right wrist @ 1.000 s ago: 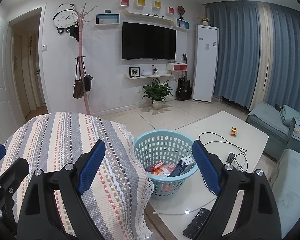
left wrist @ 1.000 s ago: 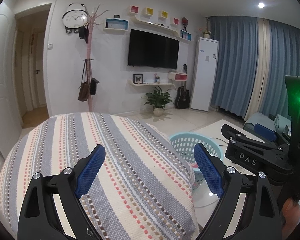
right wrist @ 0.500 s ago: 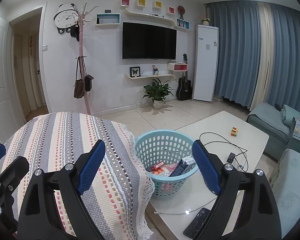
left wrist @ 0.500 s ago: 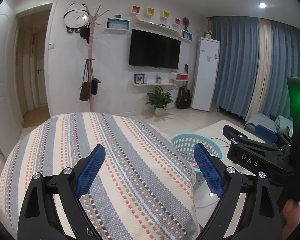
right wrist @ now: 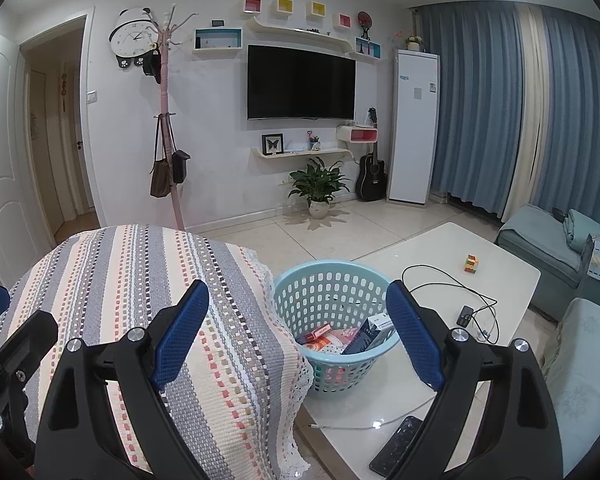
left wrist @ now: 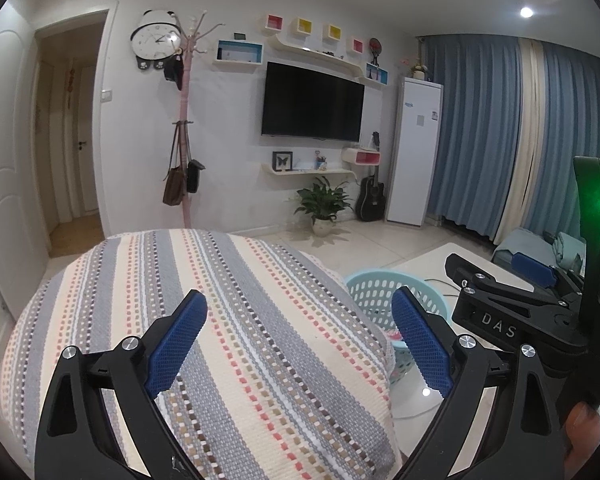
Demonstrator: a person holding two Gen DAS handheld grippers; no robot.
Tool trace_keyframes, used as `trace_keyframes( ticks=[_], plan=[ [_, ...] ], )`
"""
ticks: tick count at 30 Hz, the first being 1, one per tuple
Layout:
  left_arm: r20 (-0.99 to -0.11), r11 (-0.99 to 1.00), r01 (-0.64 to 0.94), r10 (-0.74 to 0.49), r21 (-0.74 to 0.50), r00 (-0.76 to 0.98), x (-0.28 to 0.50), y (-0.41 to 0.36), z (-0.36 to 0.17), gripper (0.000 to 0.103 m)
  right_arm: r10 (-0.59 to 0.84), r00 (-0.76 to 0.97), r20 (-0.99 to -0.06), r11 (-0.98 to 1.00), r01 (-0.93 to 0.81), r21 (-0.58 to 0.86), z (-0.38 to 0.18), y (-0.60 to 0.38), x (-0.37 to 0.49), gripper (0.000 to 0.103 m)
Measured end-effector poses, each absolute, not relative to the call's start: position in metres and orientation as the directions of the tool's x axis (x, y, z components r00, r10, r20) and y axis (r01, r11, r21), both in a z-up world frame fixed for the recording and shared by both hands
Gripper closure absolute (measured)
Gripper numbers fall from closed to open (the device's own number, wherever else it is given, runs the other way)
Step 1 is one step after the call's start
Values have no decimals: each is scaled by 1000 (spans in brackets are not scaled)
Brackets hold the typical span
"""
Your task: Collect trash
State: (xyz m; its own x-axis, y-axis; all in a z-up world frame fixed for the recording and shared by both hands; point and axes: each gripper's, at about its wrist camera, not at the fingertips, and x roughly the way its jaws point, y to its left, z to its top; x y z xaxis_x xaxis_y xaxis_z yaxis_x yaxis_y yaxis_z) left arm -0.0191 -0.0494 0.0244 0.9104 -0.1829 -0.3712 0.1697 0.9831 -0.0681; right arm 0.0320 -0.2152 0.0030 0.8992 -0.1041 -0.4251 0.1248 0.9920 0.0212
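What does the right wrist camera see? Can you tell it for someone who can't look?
The open, empty right gripper points at a light blue laundry basket holding boxes and wrappers, on a white coffee table. A striped blanket lies to its left; a puzzle cube, cable and phone sit on the table.

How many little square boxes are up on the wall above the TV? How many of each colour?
Red boxes: 2
Yellow boxes: 2
Total: 4
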Motion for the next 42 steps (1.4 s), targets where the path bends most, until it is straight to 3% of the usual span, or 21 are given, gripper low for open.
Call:
trace_keyframes(
  ticks=[24,37,42],
  plan=[
    [-381,991,111,-129,-70,915,-21,-50,24,9,-86,887,-454,992,120,46,-3,-221,36,15],
    [-367,1000,-1,8,19,930,-23,-51,23,8,-90,885,-458,992,122,41,-4,-220,38,15],
    [-403,999,29,-33,-15,915,-20,-50,22,8,-95,883,-459,991,127,40,-6,-221,38,15]
  ],
)
